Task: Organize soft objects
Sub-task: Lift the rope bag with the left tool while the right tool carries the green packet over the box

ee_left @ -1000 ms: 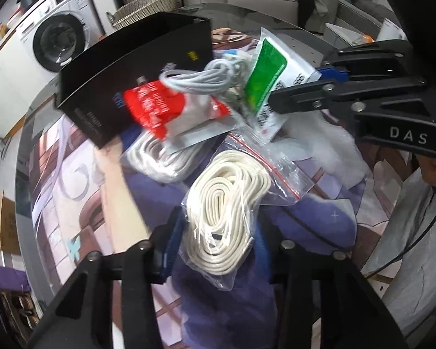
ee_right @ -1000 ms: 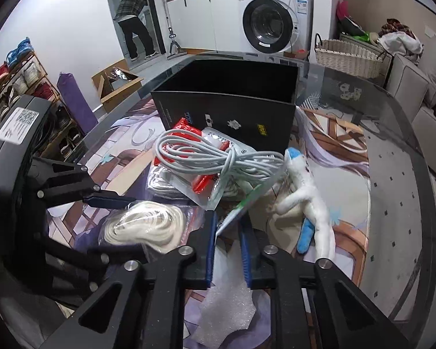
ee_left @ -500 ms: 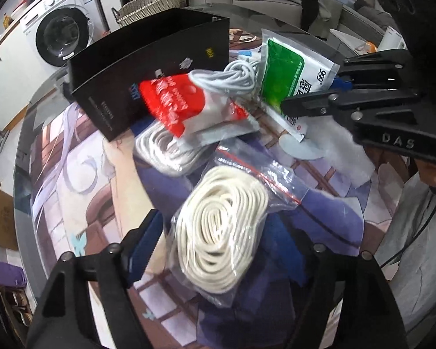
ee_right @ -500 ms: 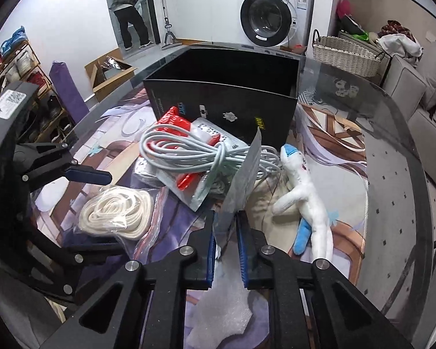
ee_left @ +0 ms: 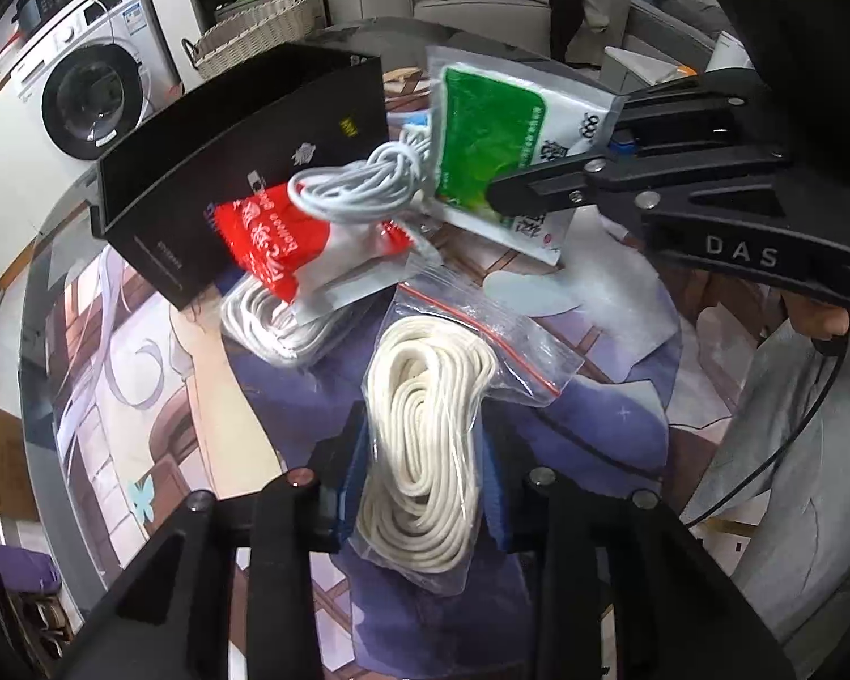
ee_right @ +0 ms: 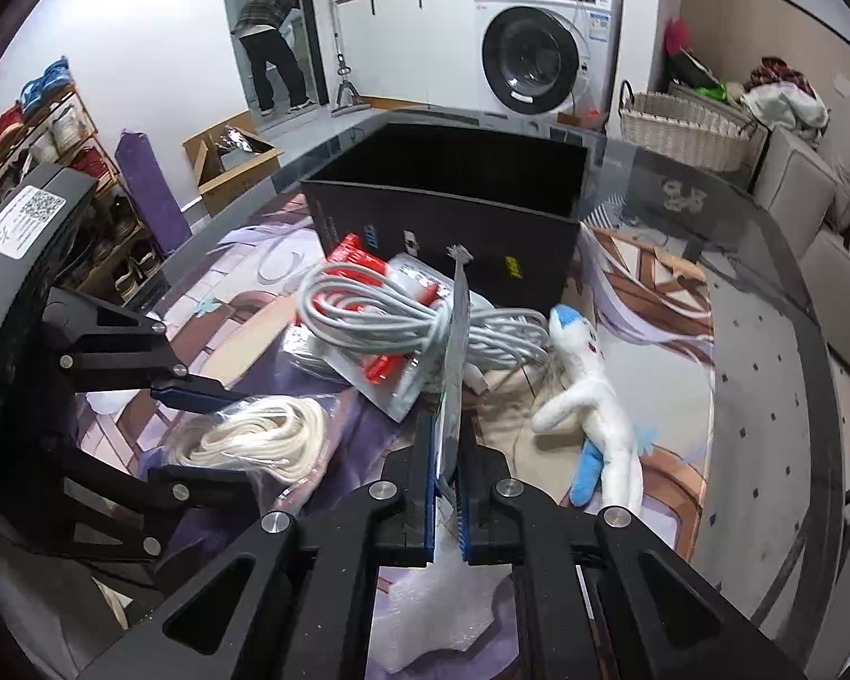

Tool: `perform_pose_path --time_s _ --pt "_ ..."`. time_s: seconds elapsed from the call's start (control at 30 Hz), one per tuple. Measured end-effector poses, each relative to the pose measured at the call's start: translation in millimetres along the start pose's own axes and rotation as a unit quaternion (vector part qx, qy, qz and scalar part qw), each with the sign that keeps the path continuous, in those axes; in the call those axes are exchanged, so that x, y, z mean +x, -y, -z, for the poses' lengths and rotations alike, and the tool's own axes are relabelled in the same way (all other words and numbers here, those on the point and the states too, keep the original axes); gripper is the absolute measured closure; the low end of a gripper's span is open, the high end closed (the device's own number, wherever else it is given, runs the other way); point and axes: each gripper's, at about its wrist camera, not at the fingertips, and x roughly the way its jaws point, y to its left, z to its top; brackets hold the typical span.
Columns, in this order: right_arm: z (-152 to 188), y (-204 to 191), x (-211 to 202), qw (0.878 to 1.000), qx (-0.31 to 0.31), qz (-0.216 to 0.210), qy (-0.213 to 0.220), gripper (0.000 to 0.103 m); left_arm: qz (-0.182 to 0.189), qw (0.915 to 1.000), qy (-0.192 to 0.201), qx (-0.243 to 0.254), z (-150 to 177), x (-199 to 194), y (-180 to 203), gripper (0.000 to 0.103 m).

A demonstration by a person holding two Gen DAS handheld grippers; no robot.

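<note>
Rope bag (ee_left: 425, 436) sits on the bench (ee_left: 141, 374) between the closing left hand-held gripper (ee_left: 419, 487), seemingly pinched; right hand-held gripper (ee_right: 447, 487) clenches green sachet (ee_left: 481, 153), lifted toward the black box (ee_right: 453, 192).

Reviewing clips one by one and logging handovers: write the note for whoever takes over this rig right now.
Right gripper: shut on the green-and-white packet, lifted clear of the pile.
Left gripper: jaws closing around the bagged white rope, which lies on the table mat.
Black box: nothing visible inside.
Left out: grey cable bundle, red packet, second bagged rope, plush toy.
</note>
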Motion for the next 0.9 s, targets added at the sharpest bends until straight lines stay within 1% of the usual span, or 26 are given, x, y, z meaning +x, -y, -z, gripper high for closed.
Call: perform_pose_path --time_s 0.1,0.2,0.33,0.47,0.53,0.6,0.67,0.77,0.83,0.9 --pt "-1.6 -3.6 -3.5 1.0 -0.005 0.003 0.008 0.098 0.01 0.9997 0.02 0.004 -1.8 -12.7 0.5 0.07" --pt "-1.9 -6.2 -8.4 1.0 -0.004 0.006 0.018 0.098 0.016 0.998 0.058 0.018 -3.4 -28.2 2.3 0.07" --pt "-4.4 -4.8 -16.2 0.999 -0.003 0.012 0.04 0.098 0.016 0.995 0.097 0.013 -3.0 -43.2 -1.1 0.07" --pt "-9.0 -6.7 -30.7 0.997 -0.008 0.02 0.076 0.098 0.007 0.9883 0.152 -0.008 -4.0 -65.0 -10.9 0.07" --pt "-12.4 -7.9 -40.6 0.994 -0.011 0.029 0.1 0.098 -0.006 0.9833 0.181 -0.024 -7.8 -77.4 -19.1 0.07" --pt "-15.3 -8.7 -46.9 0.993 -0.011 0.033 0.117 0.098 -0.017 0.979 0.199 -0.043 -12.9 -82.9 -31.3 0.07" --pt "-21.3 -9.5 -54.3 0.99 -0.011 0.036 0.139 0.098 -0.031 0.9757 0.208 -0.06 -23.4 -81.9 -39.9 0.07" --pt "-32.5 -11.5 -62.4 0.985 -0.016 0.046 0.169 0.098 -0.065 0.9684 0.226 -0.084 -33.1 -83.4 -55.7 0.07" --pt "-40.9 -12.6 -65.7 0.982 -0.018 0.048 0.182 0.098 -0.092 0.9618 0.236 -0.104 -40.4 -83.9 -65.5 0.07" --pt "-49.7 -13.0 -70.5 0.977 -0.018 0.053 0.204 0.098 -0.104 0.9567 0.244 -0.119 -47.7 -82.7 -75.7 0.07"
